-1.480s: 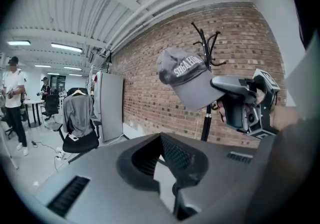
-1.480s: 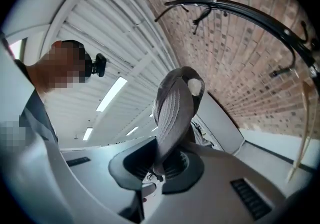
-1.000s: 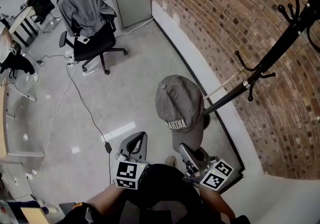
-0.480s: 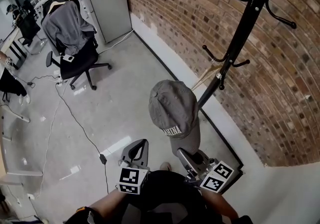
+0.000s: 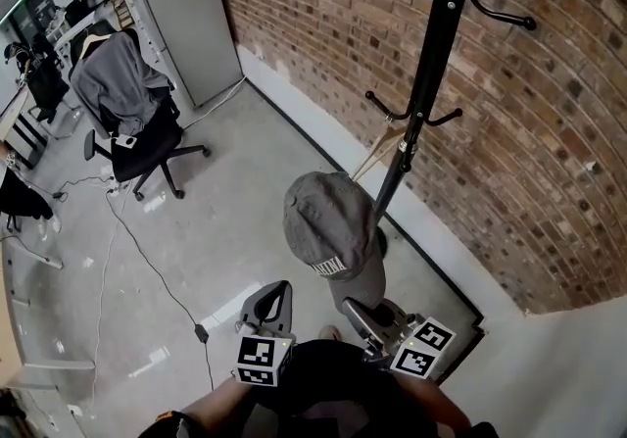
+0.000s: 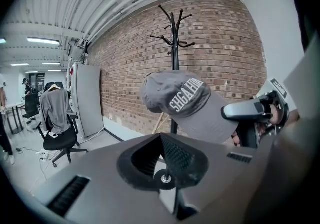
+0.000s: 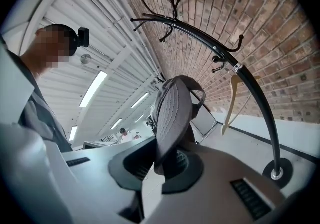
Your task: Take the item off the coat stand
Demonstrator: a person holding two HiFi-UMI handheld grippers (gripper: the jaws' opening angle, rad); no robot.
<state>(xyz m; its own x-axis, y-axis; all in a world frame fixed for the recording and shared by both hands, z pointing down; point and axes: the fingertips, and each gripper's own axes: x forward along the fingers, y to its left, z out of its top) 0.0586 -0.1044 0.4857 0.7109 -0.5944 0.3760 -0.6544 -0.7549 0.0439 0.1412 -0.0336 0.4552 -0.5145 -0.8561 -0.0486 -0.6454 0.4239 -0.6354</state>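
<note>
A grey baseball cap (image 5: 328, 230) with white lettering hangs free of the black coat stand (image 5: 431, 73), just left of its pole. My right gripper (image 5: 355, 309) is shut on the cap's brim from below; in the right gripper view the brim (image 7: 170, 118) stands upright between the jaws of my right gripper (image 7: 167, 160). My left gripper (image 5: 282, 286) is to the left of the cap, shut with nothing in it. In the left gripper view the pads of my left gripper (image 6: 161, 138) meet, and the cap (image 6: 185, 100) is ahead with the coat stand (image 6: 174, 32) behind it.
A wooden hanger (image 5: 377, 152) hangs on the stand's lower hook. A brick wall (image 5: 549, 132) runs behind it. An office chair (image 5: 132, 113) draped with a grey garment and a grey cabinet (image 5: 186, 15) stand at the back left. A cable (image 5: 147, 260) lies on the floor.
The head view has swung up, so the stand now looks upright with its top hooks in sight. The cap has stayed in the right gripper's hold; both grippers keep their places.
</note>
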